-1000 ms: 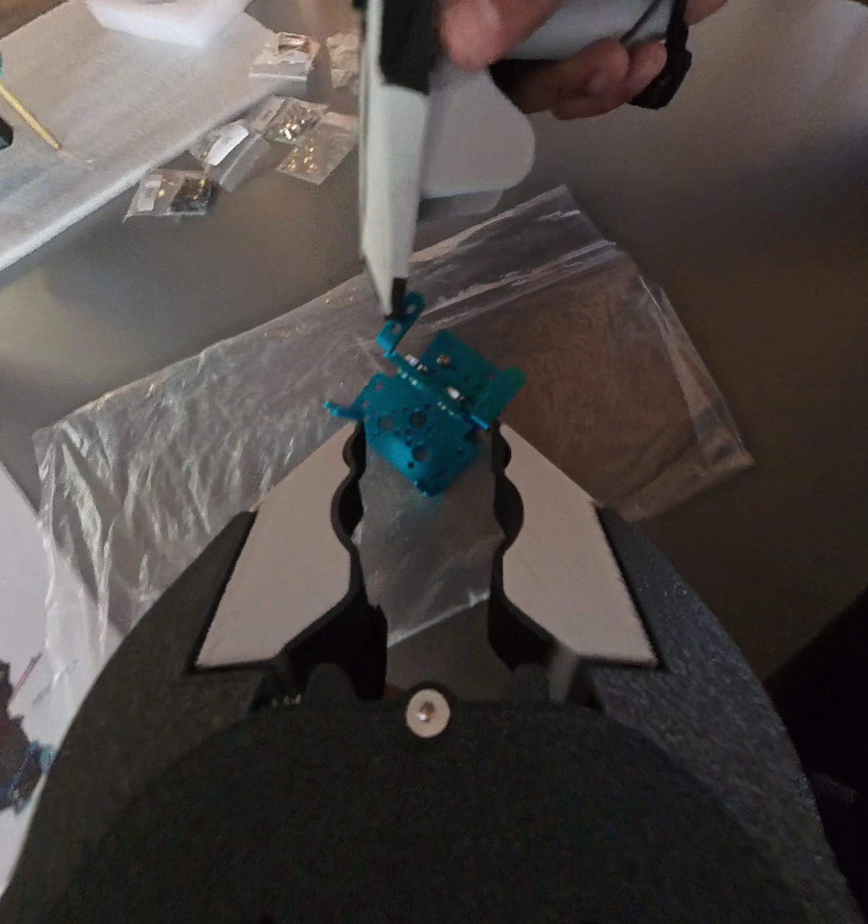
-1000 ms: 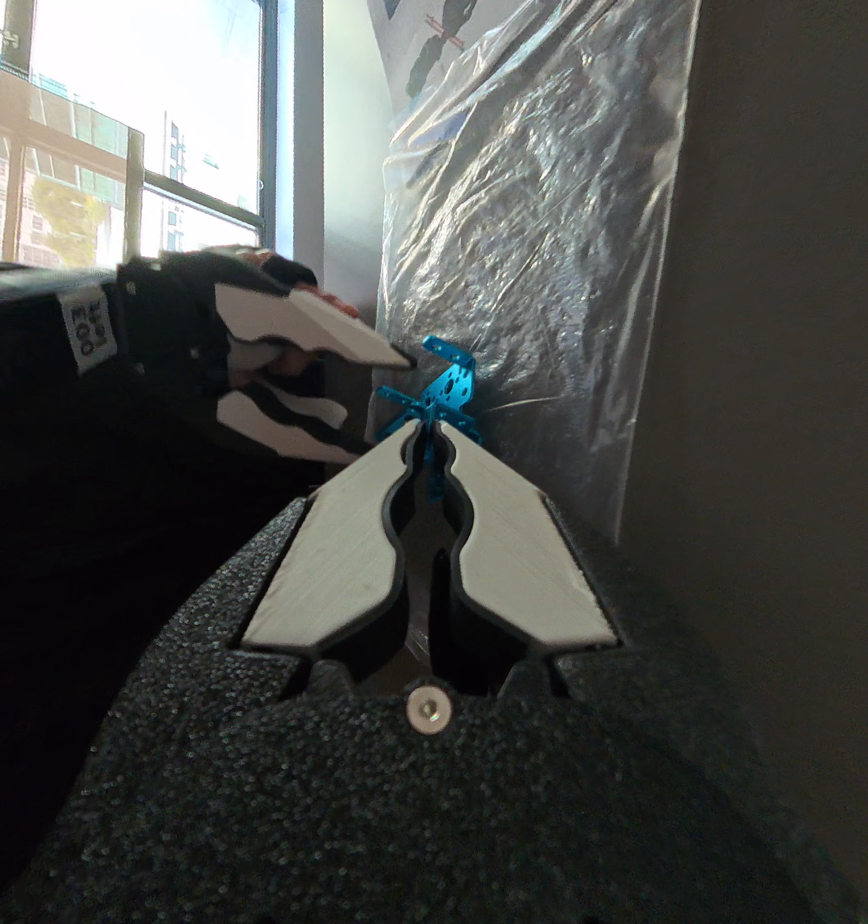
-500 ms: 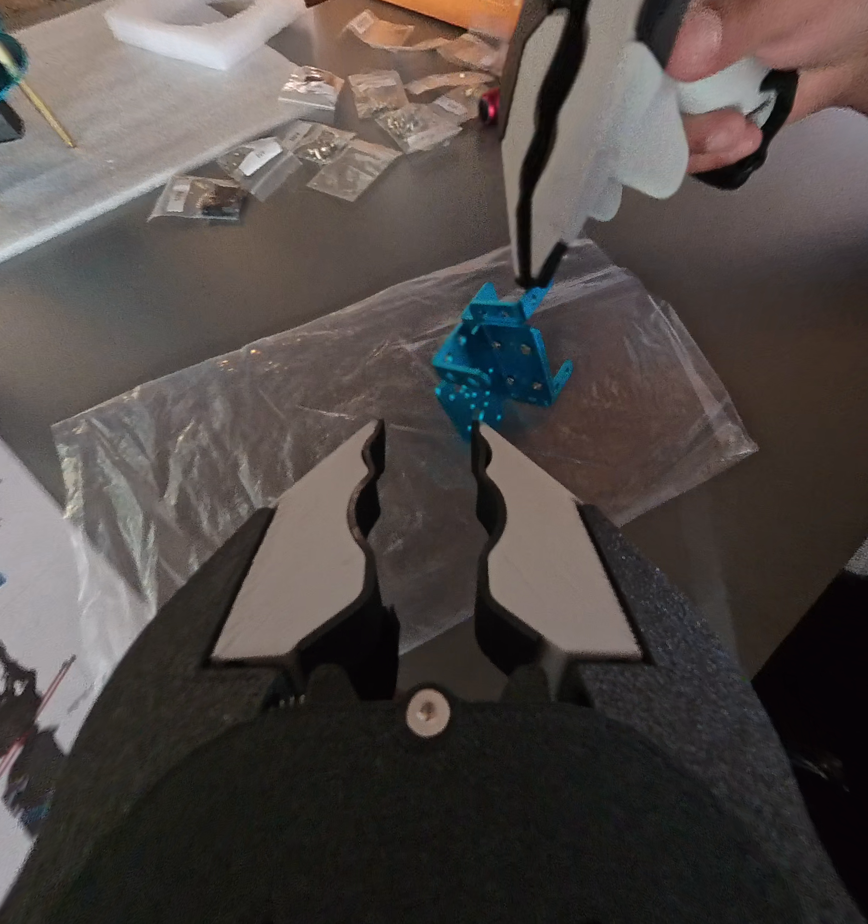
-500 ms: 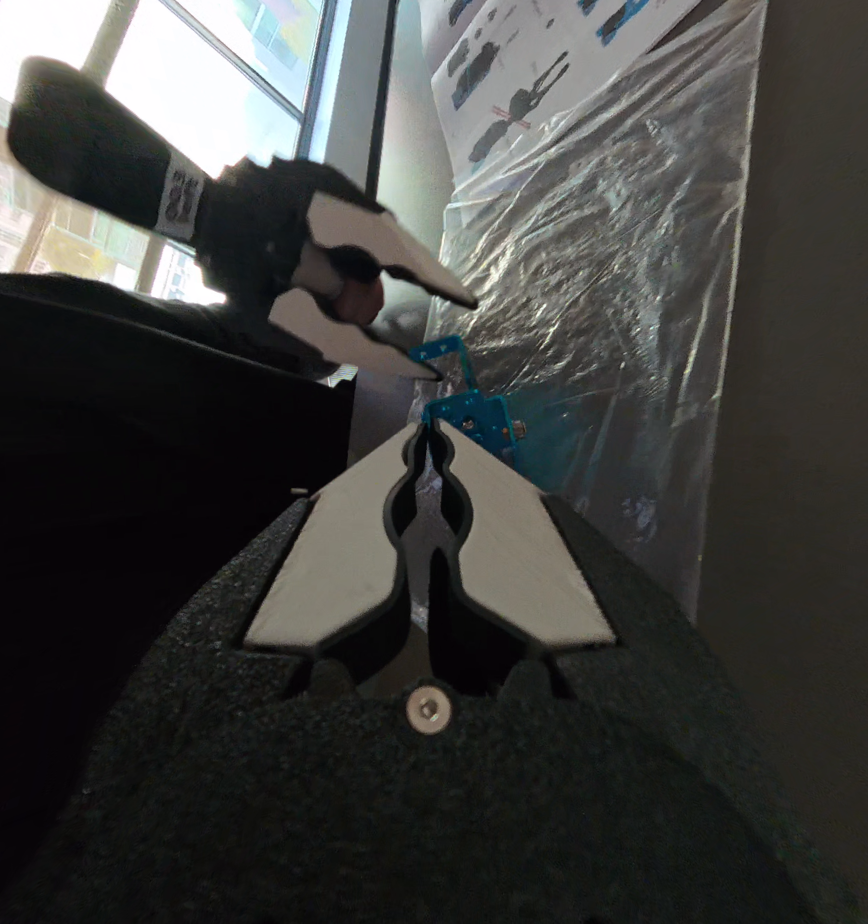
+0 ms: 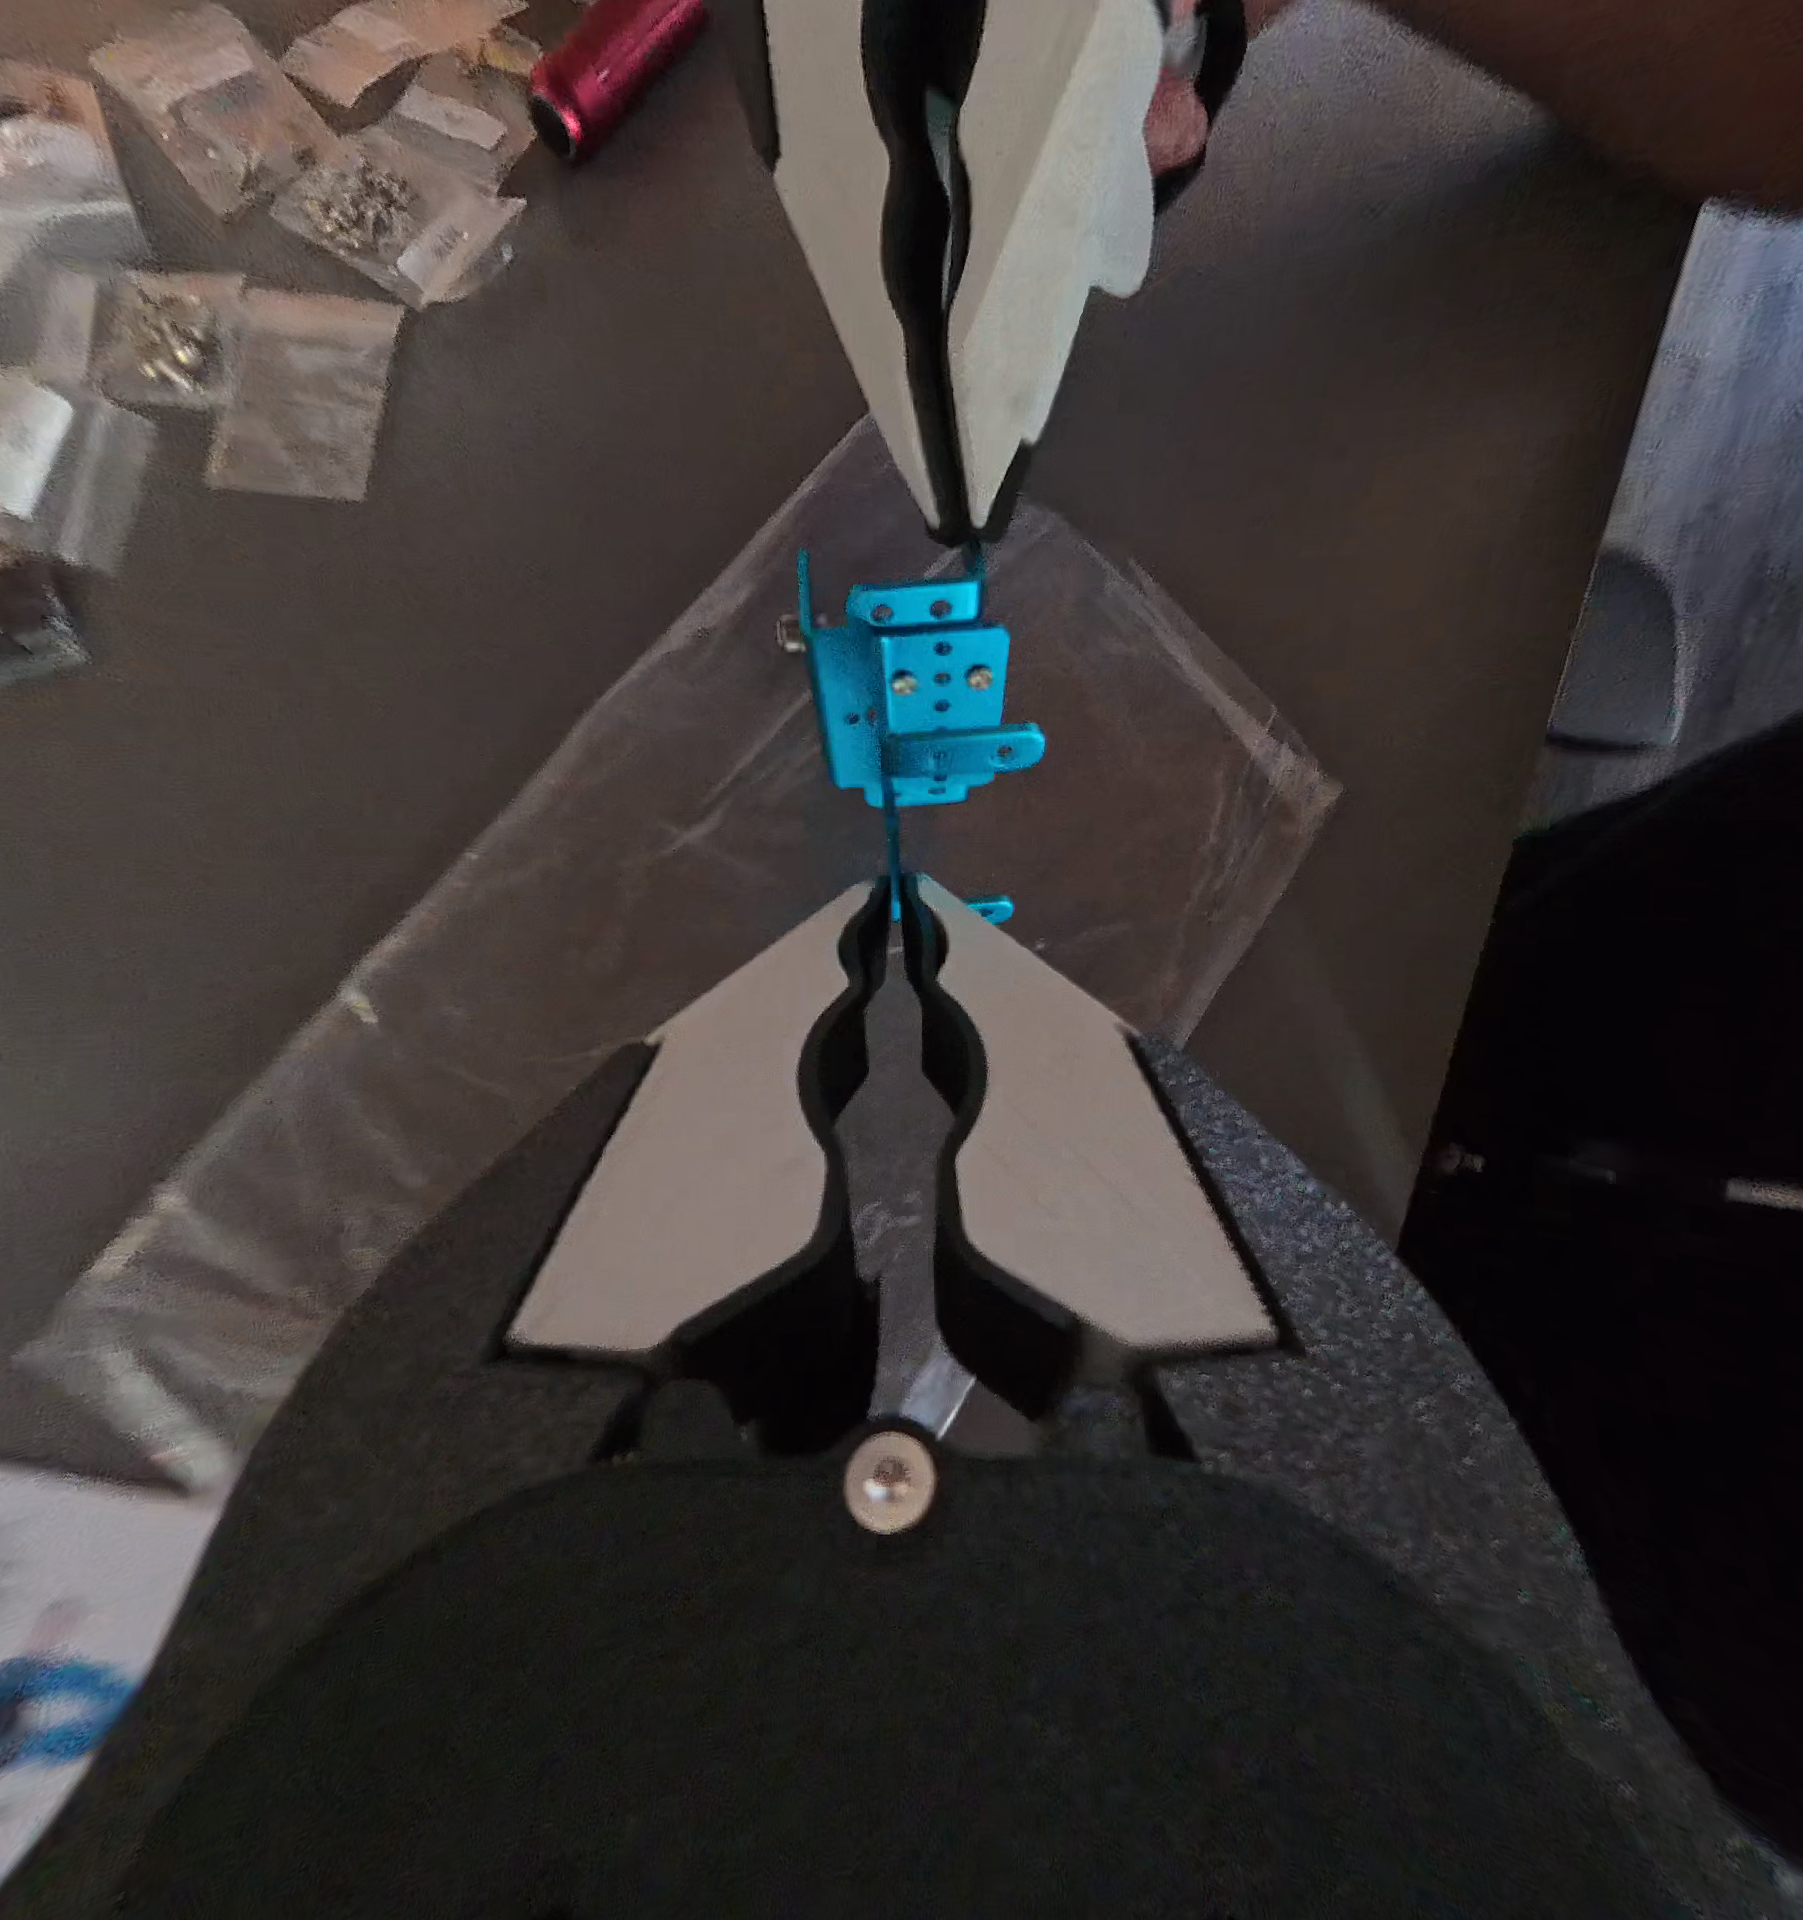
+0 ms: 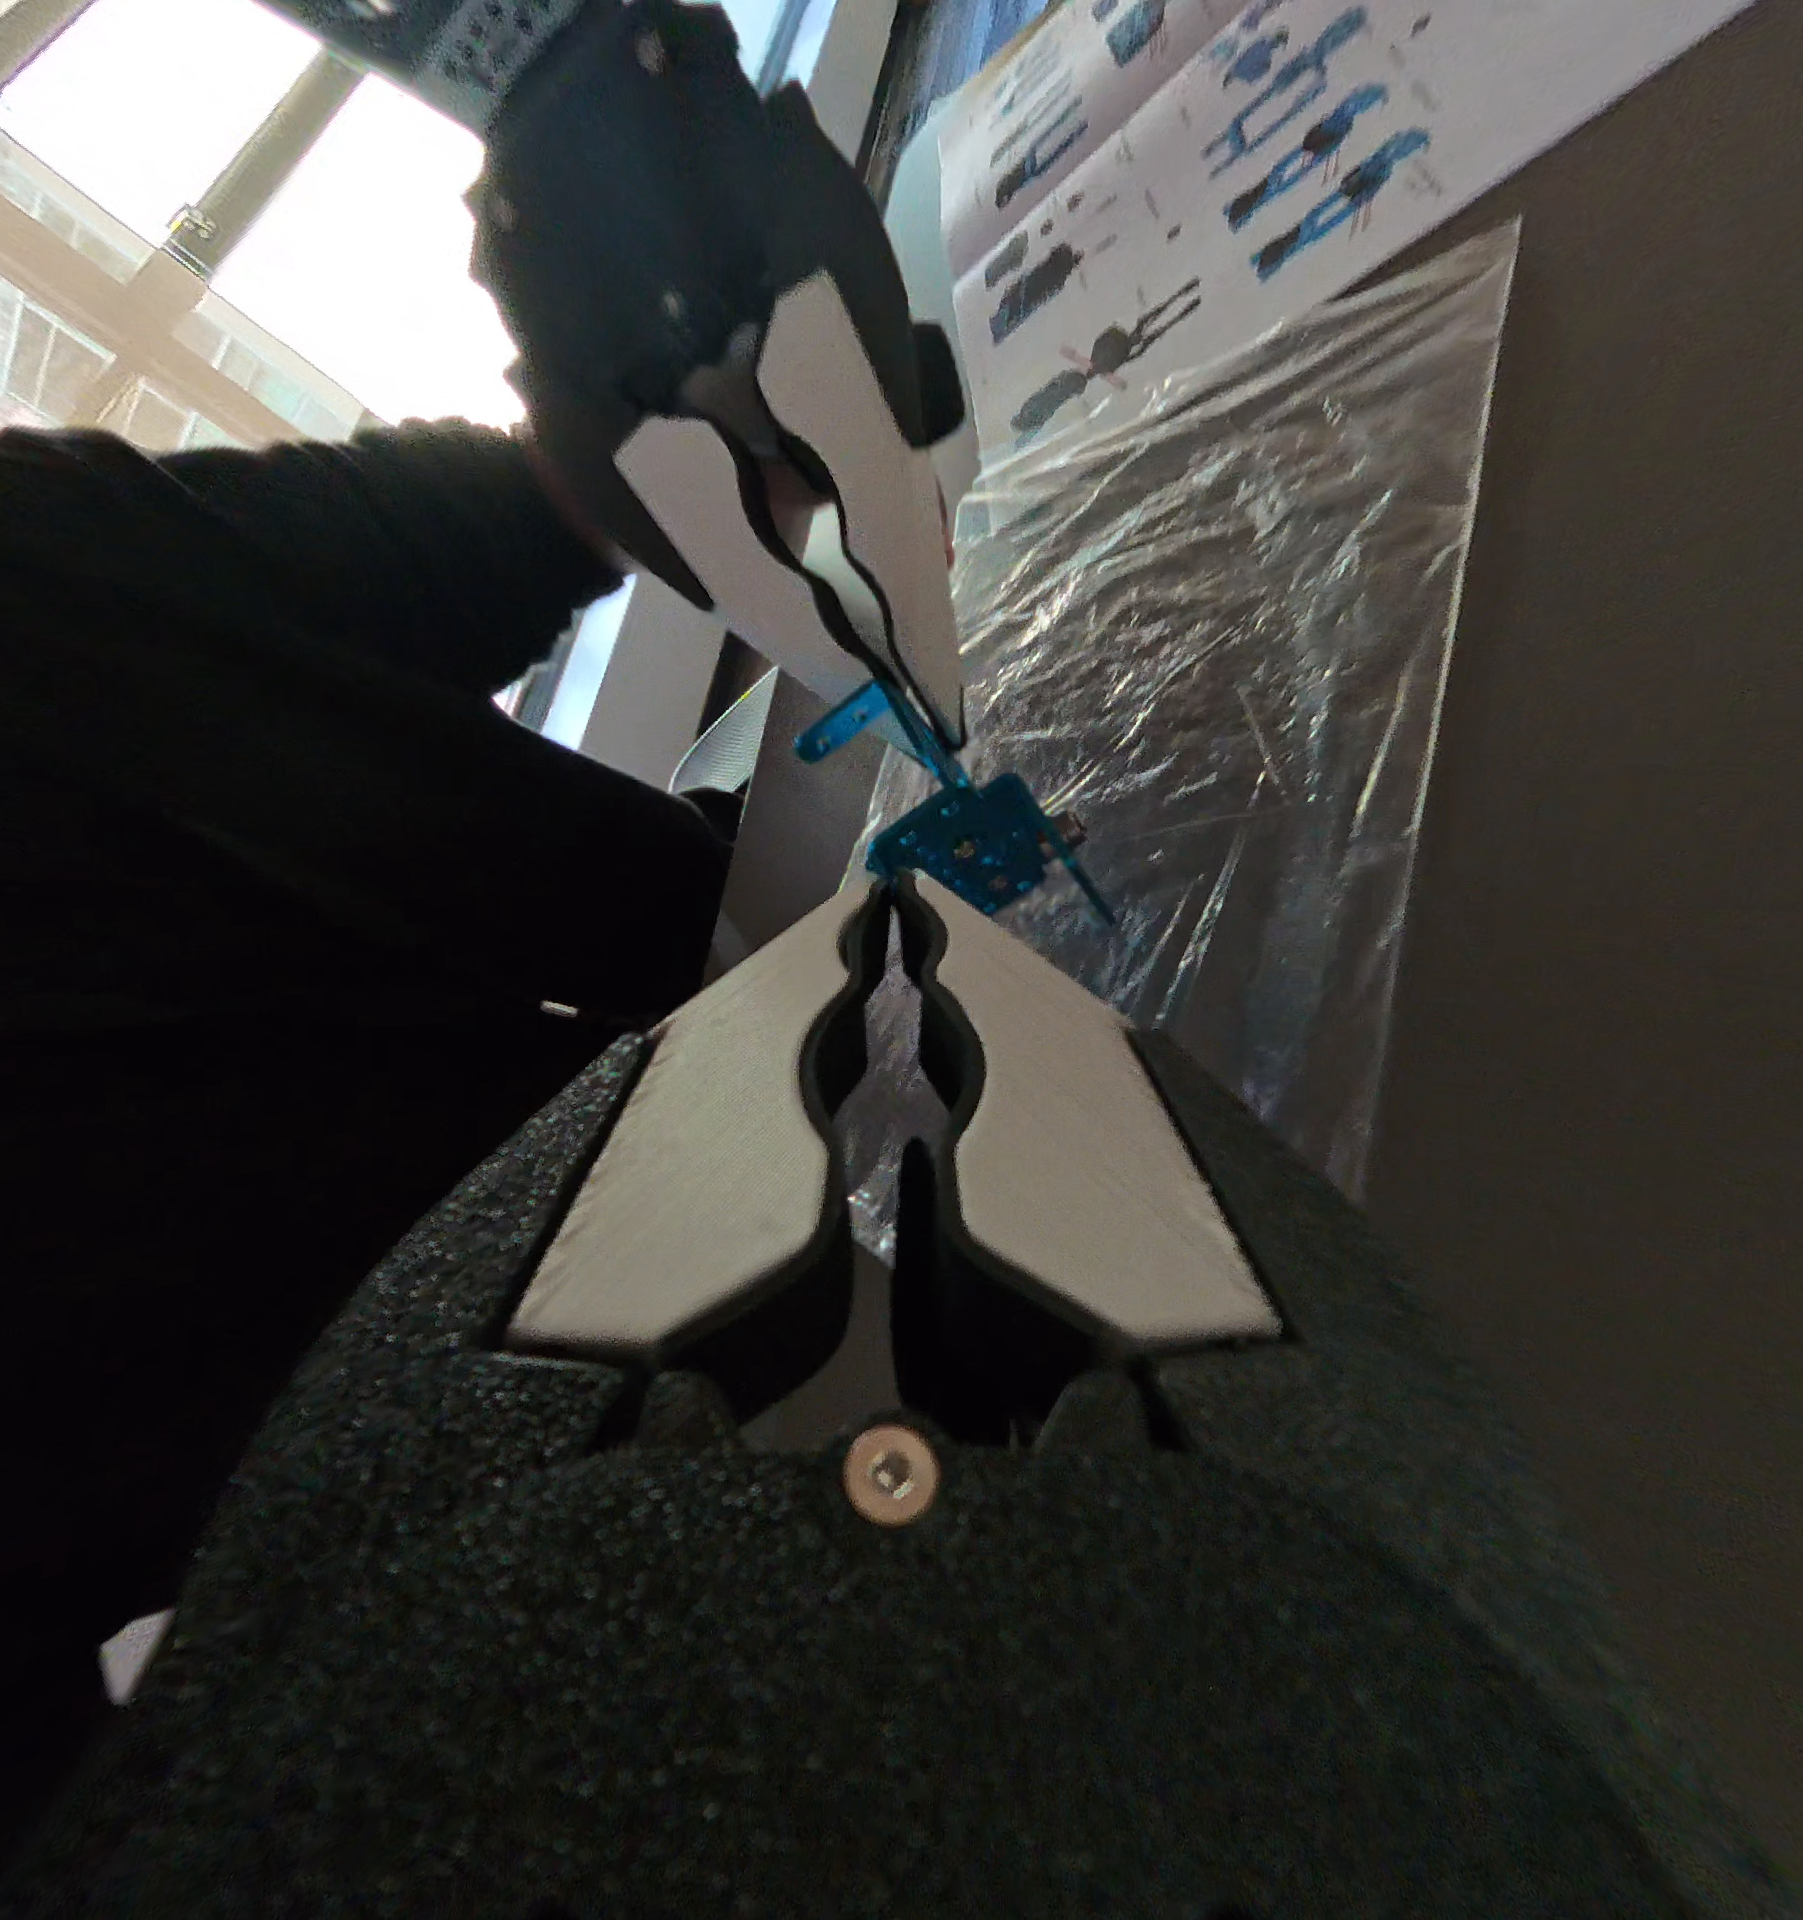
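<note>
A blue metal bracket assembly point(image 5: 918, 707) with holes and screws hangs in the air above a clear plastic bag point(image 5: 585, 935). My left gripper point(image 5: 895, 902) is shut on a thin blue plate at its near end. My right gripper point(image 5: 964, 525) comes in from the top of the left wrist view and is shut on the assembly's far tab. In the right wrist view, my right gripper point(image 6: 892, 885) pinches the edge of the blue assembly point(image 6: 964, 844), and the left gripper point(image 6: 944, 732) grips its far plate.
Small plastic bags of hardware point(image 5: 253, 281) and a red cylinder point(image 5: 611, 73) lie on the brown table at the upper left. A printed instruction sheet point(image 6: 1188, 208) lies beyond the plastic bag. A person's dark sleeve point(image 6: 253, 779) fills the left of the right wrist view. One gripper's finger ends stand about 6 cm off the other's. The red cylinder point(image 5: 611, 73) sits 20 cm or so from the ends of my right fingers.
The left gripper was open and has shut on the assembly's thin plate. The right gripper has lifted and turned the assembly, so both grippers now hold it between them.
</note>
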Tool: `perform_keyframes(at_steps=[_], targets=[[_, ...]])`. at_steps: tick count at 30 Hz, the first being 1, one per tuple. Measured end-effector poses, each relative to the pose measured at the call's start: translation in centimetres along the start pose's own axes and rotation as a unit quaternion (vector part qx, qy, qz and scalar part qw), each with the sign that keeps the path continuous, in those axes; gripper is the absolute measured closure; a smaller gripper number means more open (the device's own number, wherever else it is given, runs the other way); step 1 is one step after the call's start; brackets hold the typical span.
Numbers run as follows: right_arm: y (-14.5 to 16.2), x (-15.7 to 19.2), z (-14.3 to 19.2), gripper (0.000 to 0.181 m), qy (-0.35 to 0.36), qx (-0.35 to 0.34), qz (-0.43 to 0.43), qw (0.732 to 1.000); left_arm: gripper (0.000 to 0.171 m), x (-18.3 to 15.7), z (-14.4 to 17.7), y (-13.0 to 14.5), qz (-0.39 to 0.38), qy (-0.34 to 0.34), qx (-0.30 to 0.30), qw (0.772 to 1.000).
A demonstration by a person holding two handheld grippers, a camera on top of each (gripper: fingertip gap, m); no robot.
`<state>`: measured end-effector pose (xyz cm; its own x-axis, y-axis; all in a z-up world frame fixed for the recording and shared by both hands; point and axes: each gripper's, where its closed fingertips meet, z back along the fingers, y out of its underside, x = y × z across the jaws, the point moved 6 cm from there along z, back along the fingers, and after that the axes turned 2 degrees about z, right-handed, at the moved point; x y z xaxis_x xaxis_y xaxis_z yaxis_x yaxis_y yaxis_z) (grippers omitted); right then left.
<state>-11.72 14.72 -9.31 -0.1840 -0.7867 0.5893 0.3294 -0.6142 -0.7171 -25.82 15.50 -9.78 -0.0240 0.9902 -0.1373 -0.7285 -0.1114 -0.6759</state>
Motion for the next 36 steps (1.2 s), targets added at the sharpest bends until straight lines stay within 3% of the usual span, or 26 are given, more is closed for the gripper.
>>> perform_keyframes(at_steps=[4,9,13,18,19,21,23,26,29,31,34,36], targets=[[0.5,-0.9,0.1,0.181,0.070,0.028,0.025,0.997,0.170,0.9,1.4,-2.5,-0.032,0.017,0.118,0.992],[1.3,-2.0,-1.4,0.179,0.133,0.060,0.033,0.989,0.170,2.0,0.9,-4.1,-0.067,0.013,0.271,0.960],[1.9,-2.8,-0.5,0.178,0.189,0.092,0.052,0.976,0.169,2.3,-0.3,-3.6,-0.065,0.031,0.329,0.942],[0.2,-2.0,2.5,0.174,0.225,0.009,0.124,0.966,0.168,2.5,-0.7,-4.0,-0.074,0.030,0.300,0.951],[-0.1,-1.7,3.2,0.174,0.234,-0.021,0.162,0.958,0.159,2.4,-0.6,-4.1,-0.081,0.029,0.289,0.953],[-0.7,-1.0,5.2,0.173,0.267,-0.104,0.249,0.925,0.142,2.4,-0.5,-4.2,-0.082,0.028,0.257,0.963],[-0.9,0.1,7.3,0.161,0.297,-0.146,0.294,0.897,0.142,2.1,-0.3,-4.3,-0.076,0.046,0.209,0.974],[0.9,0.5,10.9,0.134,0.363,-0.085,0.201,0.906,0.134,2.0,0.4,-4.3,-0.087,0.053,0.132,0.986],[5.1,0.6,15.2,0.143,0.415,-0.031,0.081,0.906,0.135,2.6,1.3,-5.3,-0.123,0.020,0.023,0.992],[7.7,-0.1,17.8,0.140,0.436,-0.025,0.023,0.899,0.135,2.9,0.9,-6.6,-0.159,0.000,-0.017,0.987],[9.4,-1.8,19.9,0.143,0.455,-0.050,-0.015,0.889,0.138,3.2,-1.9,-10.6,-0.228,-0.038,-0.041,0.972],[9.3,-2.2,20.3,0.146,0.433,-0.105,-0.021,0.895,0.136,4.2,-5.9,-13.2,-0.267,-0.081,-0.006,0.960]])
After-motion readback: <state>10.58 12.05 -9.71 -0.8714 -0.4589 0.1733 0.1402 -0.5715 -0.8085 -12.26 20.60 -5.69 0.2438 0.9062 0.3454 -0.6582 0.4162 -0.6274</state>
